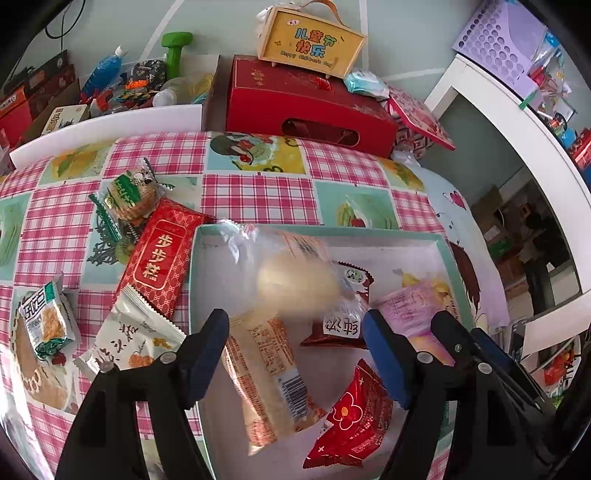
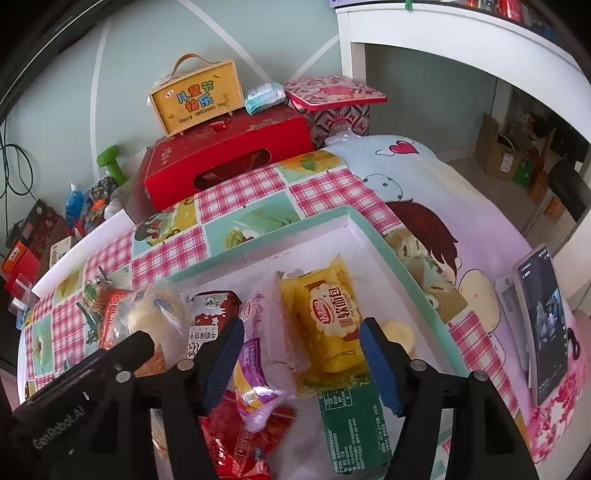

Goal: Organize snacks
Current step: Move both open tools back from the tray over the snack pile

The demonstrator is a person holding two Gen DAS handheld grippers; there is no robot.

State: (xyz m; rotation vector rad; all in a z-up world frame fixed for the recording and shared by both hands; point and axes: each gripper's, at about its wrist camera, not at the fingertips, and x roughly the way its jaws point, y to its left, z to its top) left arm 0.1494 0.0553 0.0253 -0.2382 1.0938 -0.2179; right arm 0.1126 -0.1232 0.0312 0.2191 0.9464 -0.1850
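Note:
A white box with a teal rim (image 1: 317, 230) (image 2: 258, 254) lies on the checked tablecloth and holds several snack packets. My left gripper (image 1: 295, 358) hangs open over its left half. Just beyond the fingertips a bun in a clear wrapper (image 1: 295, 280) (image 2: 155, 314) looks blurred, and no finger touches it. My right gripper (image 2: 299, 363) is open above a purple packet (image 2: 266, 332) and a yellow bread packet (image 2: 325, 317) in the box. Left of the box on the cloth lie a red packet (image 1: 159, 258), a round biscuit packet (image 1: 129, 195), a white packet (image 1: 129, 339) and a green-and-white packet (image 1: 48, 325).
A red gift box (image 1: 306, 107) with a yellow wooden case (image 1: 310, 40) on it stands at the table's far edge. A phone on a stand (image 2: 543, 325) is at the right. A white shelf (image 2: 461, 33) rises behind, with clutter and a green dumbbell (image 1: 177, 48) at far left.

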